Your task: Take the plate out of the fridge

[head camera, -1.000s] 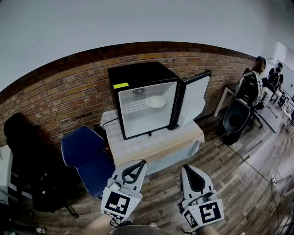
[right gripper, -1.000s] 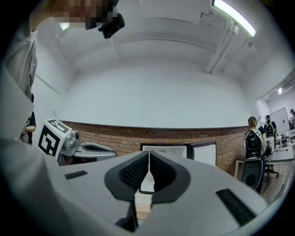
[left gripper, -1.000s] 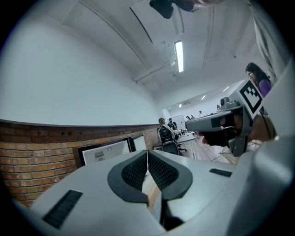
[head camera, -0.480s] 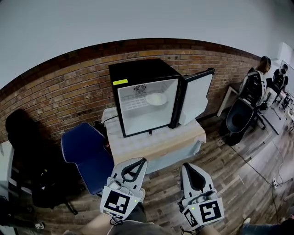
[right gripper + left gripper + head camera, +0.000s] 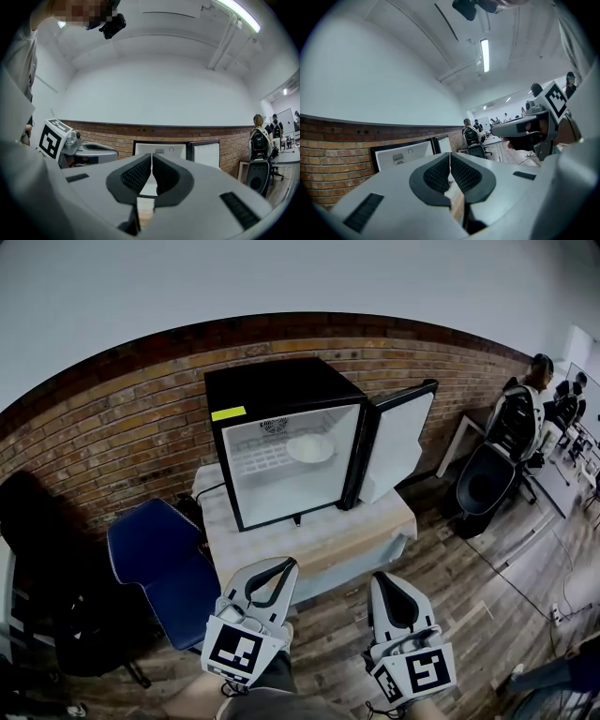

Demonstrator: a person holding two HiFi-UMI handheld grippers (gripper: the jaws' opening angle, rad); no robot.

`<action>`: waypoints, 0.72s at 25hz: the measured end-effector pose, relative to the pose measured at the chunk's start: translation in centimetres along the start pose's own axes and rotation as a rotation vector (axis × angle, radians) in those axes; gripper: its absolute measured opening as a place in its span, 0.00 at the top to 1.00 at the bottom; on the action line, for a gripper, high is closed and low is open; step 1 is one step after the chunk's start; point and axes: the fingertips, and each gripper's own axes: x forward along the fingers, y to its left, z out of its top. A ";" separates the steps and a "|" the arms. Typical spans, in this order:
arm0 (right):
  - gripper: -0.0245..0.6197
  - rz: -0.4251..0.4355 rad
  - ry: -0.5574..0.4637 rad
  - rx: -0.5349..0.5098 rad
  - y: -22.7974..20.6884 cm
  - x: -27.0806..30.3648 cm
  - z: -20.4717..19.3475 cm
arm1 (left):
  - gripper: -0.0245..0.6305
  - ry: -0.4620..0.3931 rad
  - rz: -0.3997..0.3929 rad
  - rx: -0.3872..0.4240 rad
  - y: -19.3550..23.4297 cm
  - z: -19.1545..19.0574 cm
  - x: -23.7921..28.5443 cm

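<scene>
A black mini fridge stands on a cloth-covered table against the brick wall, its door swung open to the right. On its upper wire shelf lies a white plate. My left gripper and right gripper hang side by side in front of the table, well short of the fridge, both shut and empty. In the left gripper view and the right gripper view the jaws meet with nothing between them, pointing toward the fridge.
A blue chair stands left of the table and a dark chair further left. Office chairs and seated people are at the right. The floor is wooden planks.
The view has shifted: the fridge and table sit a little further left and lower in the head view. Both grippers keep their place, still shut.
</scene>
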 end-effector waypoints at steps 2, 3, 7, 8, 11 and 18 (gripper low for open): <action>0.91 -0.006 0.006 0.001 -0.5 1.3 -0.4 | 0.93 0.004 -0.007 -0.008 0.8 -0.5 1.1; 0.91 -0.007 0.010 0.001 -0.8 2.0 -0.5 | 0.93 0.006 -0.010 -0.010 1.3 -0.8 1.7; 0.91 -0.010 0.026 0.009 -1.7 5.2 -0.9 | 0.93 0.013 -0.021 -0.007 3.6 -1.5 4.1; 0.91 -0.010 0.031 0.011 -1.9 6.2 -1.0 | 0.93 0.016 -0.024 -0.011 4.2 -1.6 4.7; 0.91 -0.007 0.048 0.016 -2.3 9.0 -1.2 | 0.93 0.027 -0.029 -0.020 6.2 -2.2 6.5; 0.91 -0.009 0.075 0.022 -3.7 15.6 -1.5 | 0.93 0.050 -0.040 -0.047 10.9 -3.7 10.6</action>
